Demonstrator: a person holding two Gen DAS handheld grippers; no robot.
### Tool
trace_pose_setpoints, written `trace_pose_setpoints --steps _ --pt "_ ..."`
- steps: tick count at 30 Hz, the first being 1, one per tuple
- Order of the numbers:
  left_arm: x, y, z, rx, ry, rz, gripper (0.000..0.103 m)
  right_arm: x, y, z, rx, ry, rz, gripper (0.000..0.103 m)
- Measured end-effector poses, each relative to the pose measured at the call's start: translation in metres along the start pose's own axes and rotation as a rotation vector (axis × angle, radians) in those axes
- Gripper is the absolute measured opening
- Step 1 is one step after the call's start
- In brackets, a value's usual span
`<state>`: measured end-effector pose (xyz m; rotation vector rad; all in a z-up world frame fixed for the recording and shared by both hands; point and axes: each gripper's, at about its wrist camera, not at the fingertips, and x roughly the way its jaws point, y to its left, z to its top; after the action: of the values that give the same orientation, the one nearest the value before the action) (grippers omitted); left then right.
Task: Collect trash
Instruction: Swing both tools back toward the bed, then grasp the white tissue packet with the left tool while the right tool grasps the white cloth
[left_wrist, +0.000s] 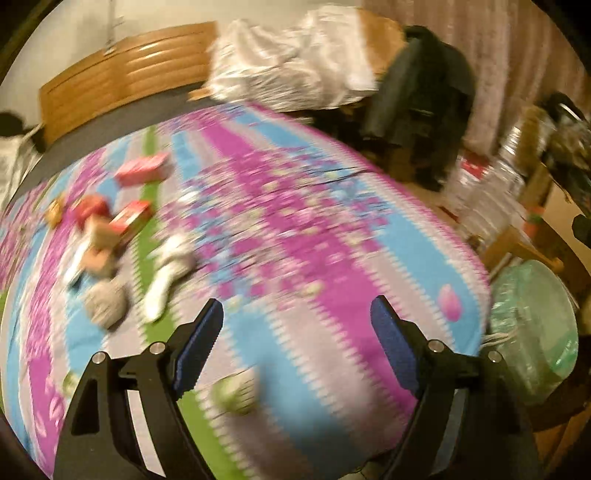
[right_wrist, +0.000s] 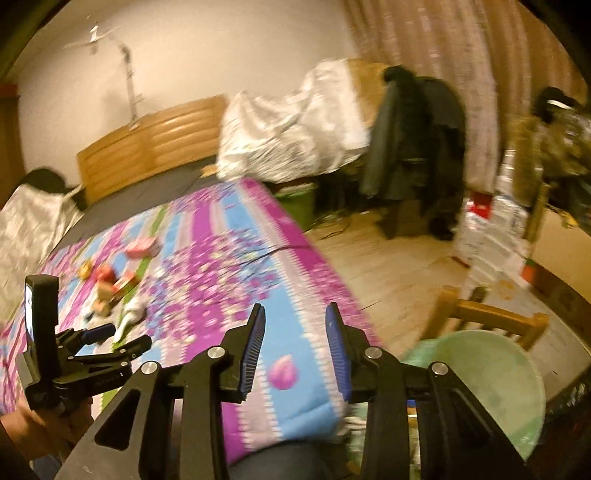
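Note:
Trash lies in a blurred cluster on the flowered quilt (left_wrist: 295, 221): two red boxes (left_wrist: 142, 170) (left_wrist: 133, 218), a crumpled white paper (left_wrist: 166, 273), a grey wad (left_wrist: 107, 302) and a small green-white scrap (left_wrist: 236, 395) near the left fingers. My left gripper (left_wrist: 297, 306) hovers over the quilt, open and empty, to the right of the cluster. My right gripper (right_wrist: 295, 310) is open above the bed's corner with nothing between its pads. From the right wrist view the left gripper (right_wrist: 125, 338) appears at lower left, near the trash (right_wrist: 110, 284). A bin lined with a green bag (right_wrist: 491, 384) (left_wrist: 532, 325) stands off the bed's corner.
A wooden headboard (right_wrist: 147, 147) runs along the wall. A white-covered pile (right_wrist: 291, 136) and dark coats (right_wrist: 413, 147) stand beyond the bed. A wooden chair (right_wrist: 495, 317) sits by the bin, with stacked packs (right_wrist: 491, 236) behind it. Bare wood floor (right_wrist: 388, 266) shows right of the bed.

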<state>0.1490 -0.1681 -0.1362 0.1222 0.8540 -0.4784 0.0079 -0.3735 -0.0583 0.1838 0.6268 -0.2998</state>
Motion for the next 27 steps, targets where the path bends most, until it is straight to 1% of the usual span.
trace_pose_setpoints --steps 4,8,10,14,17,20,24,27 --pt "-0.011 0.054 -0.021 -0.086 0.012 0.061 0.079 0.027 0.048 0.001 -0.063 0.049 0.080 0.040" --pt "-0.021 0.116 -0.045 -0.207 0.038 0.128 0.079 0.050 0.098 -0.005 -0.128 0.097 0.154 0.040" --pt "-0.028 0.145 -0.055 -0.263 0.040 0.162 0.079 0.060 0.122 -0.009 -0.162 0.121 0.192 0.040" --pt "-0.038 0.188 -0.067 -0.338 0.029 0.224 0.079 0.079 0.167 -0.021 -0.220 0.178 0.261 0.040" --pt "-0.042 0.211 -0.073 -0.372 0.023 0.256 0.078 0.089 0.189 -0.030 -0.256 0.211 0.301 0.040" --pt "-0.044 0.229 -0.076 -0.400 0.020 0.255 0.078 0.101 0.209 -0.042 -0.284 0.258 0.342 0.040" --pt "-0.044 0.240 -0.069 -0.373 -0.008 0.246 0.078 0.121 0.226 -0.050 -0.270 0.316 0.385 0.040" --pt "-0.037 0.250 -0.055 -0.339 -0.025 0.243 0.077 0.140 0.238 -0.049 -0.238 0.351 0.410 0.040"
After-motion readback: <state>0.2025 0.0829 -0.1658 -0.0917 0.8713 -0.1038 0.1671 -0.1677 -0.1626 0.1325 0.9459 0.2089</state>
